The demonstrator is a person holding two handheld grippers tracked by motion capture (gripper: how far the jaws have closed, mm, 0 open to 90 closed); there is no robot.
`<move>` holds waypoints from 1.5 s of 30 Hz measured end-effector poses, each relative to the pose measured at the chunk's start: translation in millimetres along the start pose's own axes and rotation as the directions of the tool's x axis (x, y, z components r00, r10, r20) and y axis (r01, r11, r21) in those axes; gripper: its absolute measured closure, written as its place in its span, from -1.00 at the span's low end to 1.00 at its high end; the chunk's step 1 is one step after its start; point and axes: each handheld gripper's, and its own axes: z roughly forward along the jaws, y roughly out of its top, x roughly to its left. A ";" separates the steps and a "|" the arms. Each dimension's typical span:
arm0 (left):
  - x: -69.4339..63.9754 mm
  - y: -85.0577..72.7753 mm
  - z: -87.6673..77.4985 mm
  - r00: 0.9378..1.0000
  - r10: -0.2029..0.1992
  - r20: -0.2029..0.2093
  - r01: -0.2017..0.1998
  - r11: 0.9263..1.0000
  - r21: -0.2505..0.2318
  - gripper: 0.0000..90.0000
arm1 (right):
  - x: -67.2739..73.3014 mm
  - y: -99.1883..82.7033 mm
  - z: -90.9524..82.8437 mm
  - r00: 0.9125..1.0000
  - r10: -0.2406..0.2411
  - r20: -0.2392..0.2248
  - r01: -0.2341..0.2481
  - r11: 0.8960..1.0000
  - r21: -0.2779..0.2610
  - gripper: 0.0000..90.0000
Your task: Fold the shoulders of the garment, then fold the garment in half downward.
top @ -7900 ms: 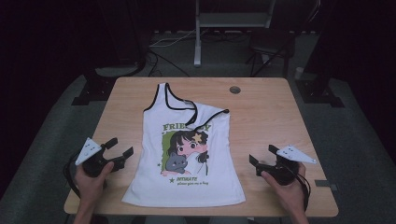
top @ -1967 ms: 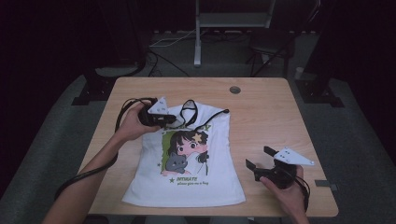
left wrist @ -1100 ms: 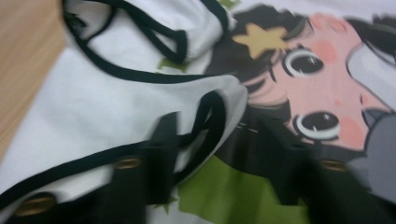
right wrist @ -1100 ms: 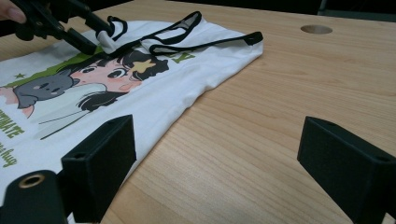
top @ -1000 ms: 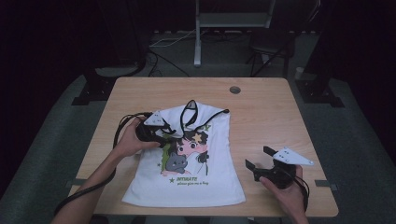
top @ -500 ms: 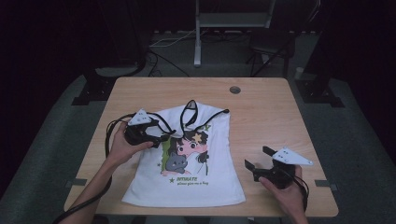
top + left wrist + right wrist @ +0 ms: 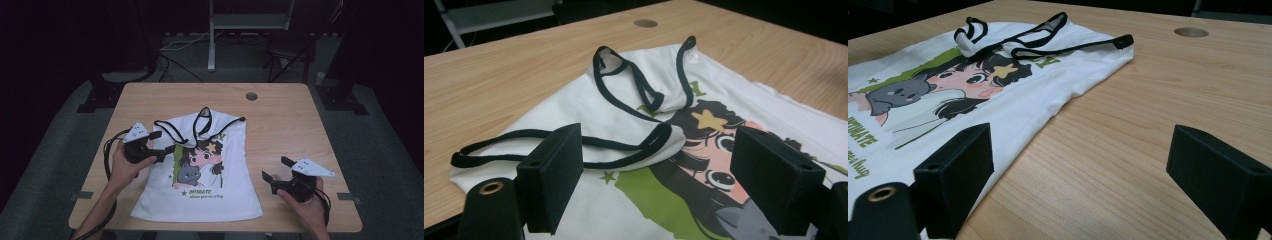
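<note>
While your left gripper (image 7: 162, 142) sits at its left edge, the top (image 7: 200, 170) lies mid-table (image 7: 280, 120), long axis running away from you, hem nearest you (straps folded down over the print). Left jaws have just been opening and stand apart, nothing between them. Your right gripper (image 7: 276, 169) rests beside the top, jaws apart, empty.

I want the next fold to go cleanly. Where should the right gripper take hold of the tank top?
Probably the bottom right hem corner of the tank top, coming in low from the table's right edge: the cloth lies flat there, and the open right gripper rests just beside it on the bare table.
</note>
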 end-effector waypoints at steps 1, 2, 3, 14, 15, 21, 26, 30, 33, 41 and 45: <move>-1.1 -0.3 -1.6 1.000 0.001 0.000 -0.001 1.000 -0.002 -0.53 | -0.1 0.0 0.0 1.000 0.000 0.000 0.000 1.000 0.000 -0.76; -2.3 -0.6 -3.1 1.000 0.002 0.002 -0.002 1.000 -0.008 -0.53 | -0.1 0.0 -0.1 1.000 0.000 -0.001 0.000 1.000 -0.001 -0.76; -4.1 -1.1 -4.9 1.000 0.002 0.000 -0.002 1.000 -0.011 -0.53 | -0.1 -0.1 -0.1 1.000 0.000 -0.001 0.000 1.000 -0.001 -0.76; -15.4 -10.8 -21.8 1.000 -0.007 -0.017 0.006 1.000 -0.031 -0.53 | 0.1 0.0 -0.2 1.000 0.002 -0.003 -0.002 1.000 -0.003 -0.76; -15.4 -10.8 -21.8 1.000 -0.007 -0.017 0.006 1.000 -0.031 -0.53 | 0.1 0.0 -0.2 1.000 0.002 -0.003 -0.002 1.000 -0.003 -0.76; -16.9 -16.5 -32.3 0.999 -0.020 -0.036 0.019 0.999 -0.048 -0.53 | 0.0 0.0 -0.1 1.000 0.002 -0.002 -0.002 1.000 -0.002 -0.76; -13.1 -19.3 -35.4 0.999 -0.027 -0.045 0.025 0.998 -0.051 -0.53 | -0.2 0.0 0.0 1.000 0.002 -0.001 -0.002 1.000 -0.002 -0.76; -10.8 -21.2 -34.9 0.999 -0.033 -0.041 0.031 0.998 -0.056 -0.53 | -0.4 0.0 0.2 1.000 0.004 0.001 -0.004 1.000 -0.002 -0.76; -8.4 -21.2 -35.0 0.998 -0.038 -0.041 0.035 0.998 -0.060 -0.53 | -0.5 0.0 0.1 1.000 0.005 0.003 -0.005 1.000 -0.003 -0.76; -3.2 -19.3 -30.4 0.998 -0.044 -0.036 0.042 0.998 -0.057 -0.53 | -1.1 0.4 1.1 1.000 0.007 0.001 -0.007 1.000 0.000 -0.76; 3.7 -12.8 -26.5 0.998 -0.043 -0.044 0.041 0.998 -0.048 -0.53 | -1.7 1.0 2.2 1.000 0.028 -0.009 -0.028 1.000 -0.001 -0.76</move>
